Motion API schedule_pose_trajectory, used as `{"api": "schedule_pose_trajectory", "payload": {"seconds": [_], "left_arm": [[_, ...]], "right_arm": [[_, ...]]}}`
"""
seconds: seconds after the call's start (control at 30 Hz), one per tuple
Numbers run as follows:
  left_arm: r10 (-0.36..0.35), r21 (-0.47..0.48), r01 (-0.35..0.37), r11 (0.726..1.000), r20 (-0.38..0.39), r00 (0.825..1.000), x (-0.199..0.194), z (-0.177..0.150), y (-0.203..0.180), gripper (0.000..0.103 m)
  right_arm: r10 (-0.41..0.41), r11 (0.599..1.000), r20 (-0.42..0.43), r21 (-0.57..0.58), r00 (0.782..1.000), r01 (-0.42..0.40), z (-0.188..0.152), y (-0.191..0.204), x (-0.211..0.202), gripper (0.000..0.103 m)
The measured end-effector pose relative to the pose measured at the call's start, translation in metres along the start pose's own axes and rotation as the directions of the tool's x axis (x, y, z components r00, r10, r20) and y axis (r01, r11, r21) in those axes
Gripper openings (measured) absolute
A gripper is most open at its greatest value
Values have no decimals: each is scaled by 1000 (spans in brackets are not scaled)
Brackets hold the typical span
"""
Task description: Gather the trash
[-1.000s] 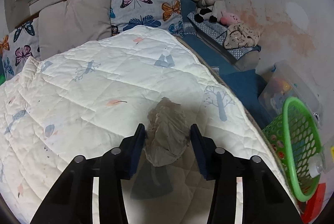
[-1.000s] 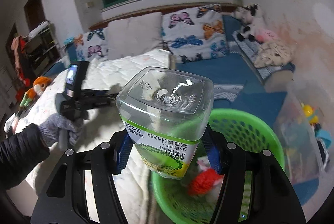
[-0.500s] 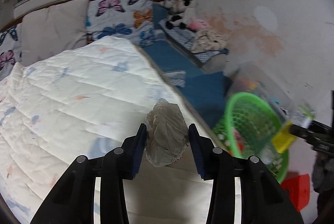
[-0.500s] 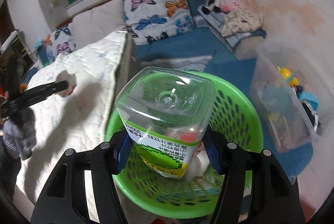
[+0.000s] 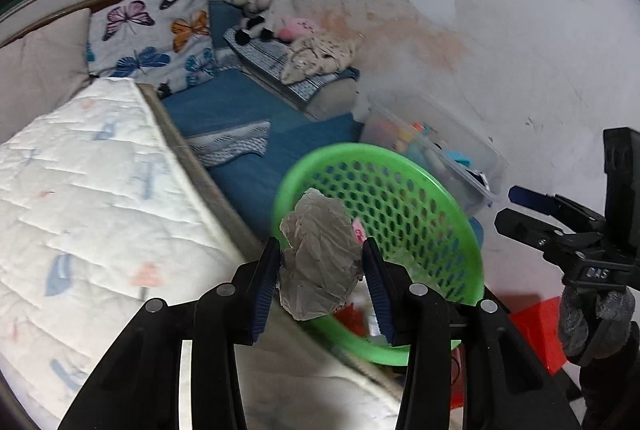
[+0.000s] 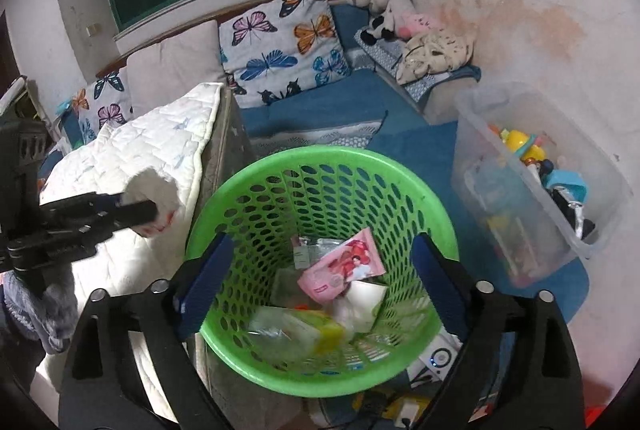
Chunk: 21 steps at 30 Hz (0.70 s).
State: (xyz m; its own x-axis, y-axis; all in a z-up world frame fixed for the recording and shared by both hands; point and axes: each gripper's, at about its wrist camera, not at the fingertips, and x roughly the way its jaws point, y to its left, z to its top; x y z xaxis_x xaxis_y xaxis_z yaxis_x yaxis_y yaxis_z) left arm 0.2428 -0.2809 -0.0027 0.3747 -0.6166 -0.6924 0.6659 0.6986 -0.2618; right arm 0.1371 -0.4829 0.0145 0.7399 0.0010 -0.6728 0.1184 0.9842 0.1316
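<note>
Since a second ago we have swung our left gripper (image 5: 322, 272) off the quilted bed (image 5: 92, 197) toward the green basket (image 5: 460, 230), and our right gripper (image 6: 320, 270) has let go of the clear bottle (image 6: 296, 334), which now lies in the basket bottom beside a pink packet (image 6: 344, 266). Our right jaws stand spread wide and empty above the basket rim, where we judge they opened so the bottle would drop straight in. Our left jaws pinch the crumpled paper wad (image 5: 320, 262) between their blue pads, carrying it clear of the mattress edge; in the left wrist view it hangs in front of the basket's near rim, though we cannot tell whether it is fully over the opening yet. We judge that the next move is to bring the wad over the middle before spreading the jaws, since a light wad released at the rim could fall between bed and basket
</note>
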Motion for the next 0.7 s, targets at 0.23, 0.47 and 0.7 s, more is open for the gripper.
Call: {"api": "schedule_pose_trajectory", "payload": {"seconds": [0.23,0.47,0.7], "left_arm": [[-24,13,25,1000,-53,998,22,-5,-21,44],[-21,11,22,1000,-93,995,40,-8,-31,57],[-19,-2,19,1000,-89,996,36,-16,-29,69]], "right_arm": [[5,998,34,60,999,-7,-9,-8,-13,93],[23,996,44,89,999,-27,-17,-10,-18,93],[52,993,26,105,998,-55,-29,-5,-18,93]]}}
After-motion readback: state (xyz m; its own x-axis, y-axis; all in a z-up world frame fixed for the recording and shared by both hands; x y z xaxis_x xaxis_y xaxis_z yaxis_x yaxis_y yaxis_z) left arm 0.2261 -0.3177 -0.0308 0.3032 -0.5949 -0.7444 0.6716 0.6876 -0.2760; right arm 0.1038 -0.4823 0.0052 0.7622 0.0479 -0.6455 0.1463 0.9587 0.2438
